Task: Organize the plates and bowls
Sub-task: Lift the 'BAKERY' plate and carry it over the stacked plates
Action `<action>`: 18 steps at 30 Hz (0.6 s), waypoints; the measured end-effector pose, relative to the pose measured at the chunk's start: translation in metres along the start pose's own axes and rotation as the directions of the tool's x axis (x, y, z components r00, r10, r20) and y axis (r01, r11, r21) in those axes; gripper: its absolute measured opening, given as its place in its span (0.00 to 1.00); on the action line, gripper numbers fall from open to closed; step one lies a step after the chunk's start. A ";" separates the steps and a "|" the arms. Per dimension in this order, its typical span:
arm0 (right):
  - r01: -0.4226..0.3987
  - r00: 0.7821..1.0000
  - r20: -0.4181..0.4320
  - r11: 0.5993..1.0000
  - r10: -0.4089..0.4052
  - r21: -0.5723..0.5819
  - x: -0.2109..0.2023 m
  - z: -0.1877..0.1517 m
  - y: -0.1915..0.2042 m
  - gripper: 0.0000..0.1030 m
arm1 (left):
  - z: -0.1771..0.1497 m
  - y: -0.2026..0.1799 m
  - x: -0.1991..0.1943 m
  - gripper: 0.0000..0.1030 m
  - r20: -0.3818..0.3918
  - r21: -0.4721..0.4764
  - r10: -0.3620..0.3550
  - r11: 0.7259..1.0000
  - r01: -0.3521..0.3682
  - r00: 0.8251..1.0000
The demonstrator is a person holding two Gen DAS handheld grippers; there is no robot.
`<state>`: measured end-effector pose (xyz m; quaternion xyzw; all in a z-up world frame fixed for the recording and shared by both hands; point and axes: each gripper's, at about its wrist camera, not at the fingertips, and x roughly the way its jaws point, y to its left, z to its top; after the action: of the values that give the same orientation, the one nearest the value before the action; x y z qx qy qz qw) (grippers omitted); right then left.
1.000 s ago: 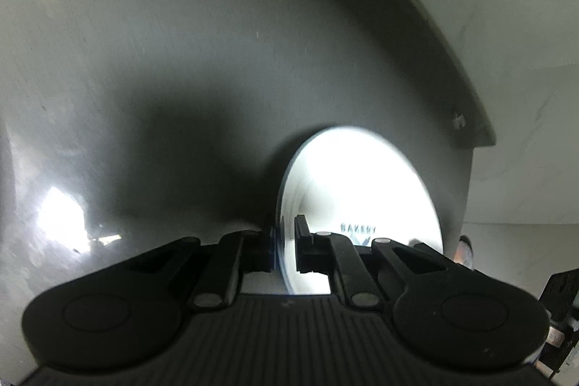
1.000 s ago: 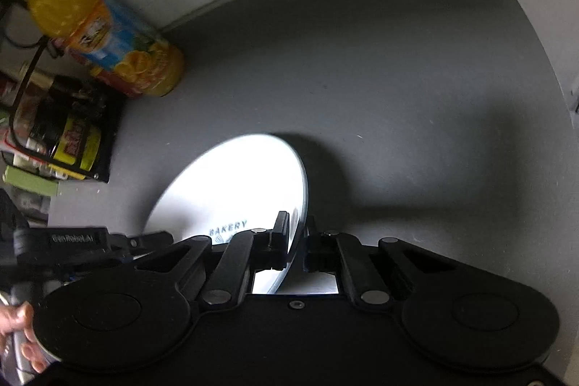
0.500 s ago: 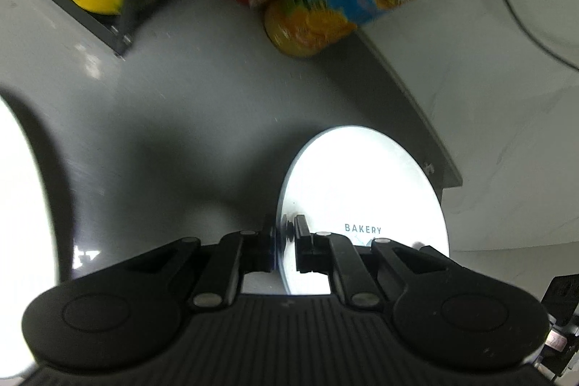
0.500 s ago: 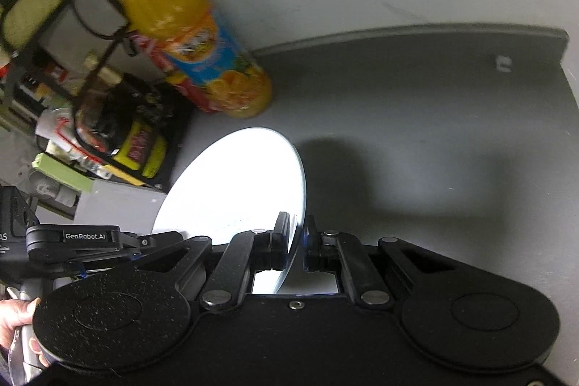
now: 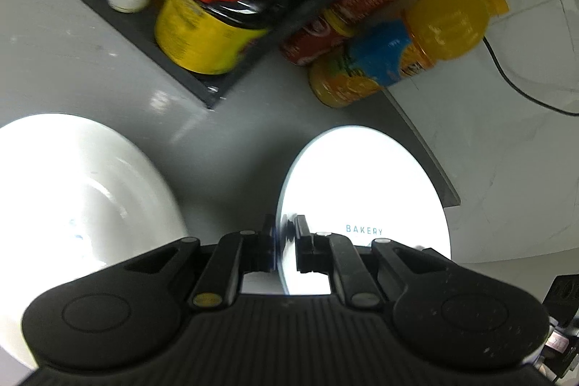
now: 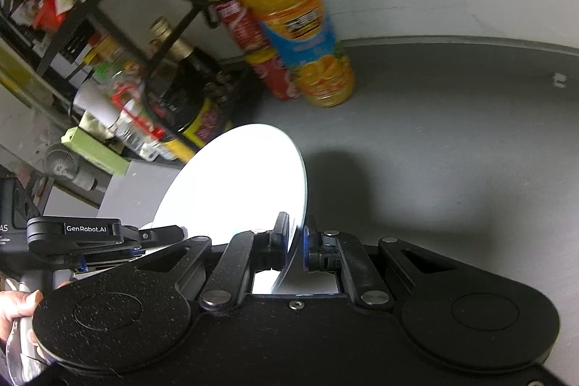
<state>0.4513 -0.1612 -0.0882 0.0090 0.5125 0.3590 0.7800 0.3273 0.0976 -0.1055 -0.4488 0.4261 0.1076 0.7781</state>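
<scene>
At the left of the left wrist view, a large white glossy ceramic plate (image 5: 83, 190) lay flat on the grey countertop (image 5: 224, 147), just in front of the black wire rack's base (image 5: 144, 35) of jars and spice bottles. To its right, the left gripper (image 5: 284, 243) had its jaws clamped on the left rim of a smaller flat white round plate printed "BAKERY" (image 5: 365, 190). The right gripper (image 6: 297, 243) was clamped on the same plate's opposite rim, where the disc (image 6: 239, 183) showed tilted, running up and leftward from the jaws. So the small plate hung between the two grippers, clear of the counter, its face roughly level and its held diameter running from one gripper to the other. The large plate lay to the left of the carried one, on the left gripper's side, so that hand was nearer it. An orange juice bottle (image 6: 289, 9) stood at the counter's back edge, well apart. Stacking would probably call for a leftward shift, then lowering.
</scene>
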 end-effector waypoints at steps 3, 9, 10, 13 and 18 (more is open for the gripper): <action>-0.014 1.000 -0.009 1.000 0.014 -0.009 0.009 -0.006 0.017 0.07 | 0.001 0.017 -0.013 0.08 0.006 -0.009 0.008 1.000 -0.008 1.000; -0.023 0.999 -0.027 0.999 0.022 -0.032 0.020 -0.018 0.045 0.07 | 0.000 0.043 -0.031 0.08 0.018 -0.023 0.030 0.999 -0.030 0.999; -0.024 0.999 -0.029 0.999 0.023 -0.034 0.021 -0.018 0.050 0.07 | 0.000 0.048 -0.033 0.08 0.020 -0.025 0.034 0.999 -0.033 0.999; -0.028 0.999 -0.034 0.999 0.026 -0.044 0.025 -0.021 0.060 0.07 | 0.000 0.057 -0.042 0.08 0.027 -0.029 0.040 0.999 -0.040 0.999; -0.031 0.998 -0.053 0.998 0.028 -0.063 0.033 -0.028 0.074 0.07 | -0.004 0.074 -0.051 0.08 0.033 -0.045 0.049 0.998 -0.048 0.998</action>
<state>0.3955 -0.0971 -0.0993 -0.0174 0.5208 0.3867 0.7609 0.2530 0.1483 -0.1124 -0.4535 0.4212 0.1435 0.7722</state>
